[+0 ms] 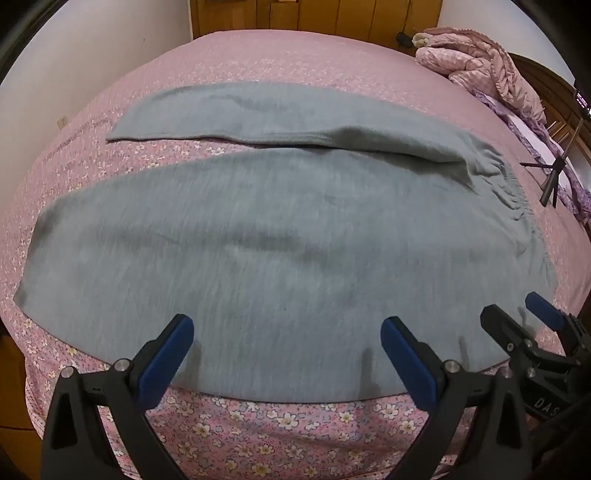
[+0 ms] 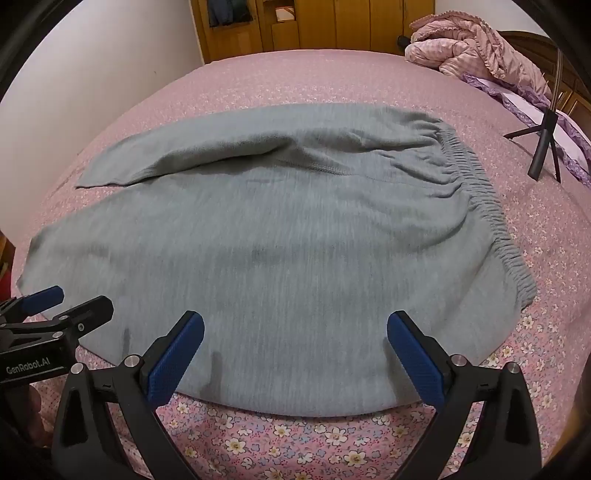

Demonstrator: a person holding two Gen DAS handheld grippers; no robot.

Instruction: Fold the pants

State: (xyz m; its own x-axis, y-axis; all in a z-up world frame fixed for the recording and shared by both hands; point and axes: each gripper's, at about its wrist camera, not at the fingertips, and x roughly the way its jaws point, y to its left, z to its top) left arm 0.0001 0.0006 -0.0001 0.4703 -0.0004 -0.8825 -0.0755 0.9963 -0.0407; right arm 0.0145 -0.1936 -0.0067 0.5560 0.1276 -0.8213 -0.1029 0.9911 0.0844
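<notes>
Grey pants [image 1: 236,236] lie spread flat on a bed [image 1: 280,417] covered with a pink floral sheet. The waistband [image 2: 491,206], gathered with elastic, sits at the right; the two legs run toward the left, the near leg broad and flat, the far leg [image 1: 207,114] narrower, with a dark gap between them near the crotch seam. The near edge of the pants lies close to the near edge of the bed.

Left gripper [image 1: 286,334]: jaws spread wide, blue pads [image 1: 166,362] poised just over the near edge of the near leg, holding nothing; whether the tips touch the cloth cannot be told. Right gripper [image 2: 295,330]: jaws likewise spread wide, pads [image 2: 413,358] over the near edge closer to the waistband, holding nothing. Each gripper appears in the other's view: the right one at the right margin of the left view, the left one at the left margin of the right view.

A crumpled pink quilt [image 2: 476,48] lies at the far right corner. A small black tripod [image 2: 543,147] stands on the bed right of the waistband. Wooden cabinets [image 2: 314,26] line the far wall.
</notes>
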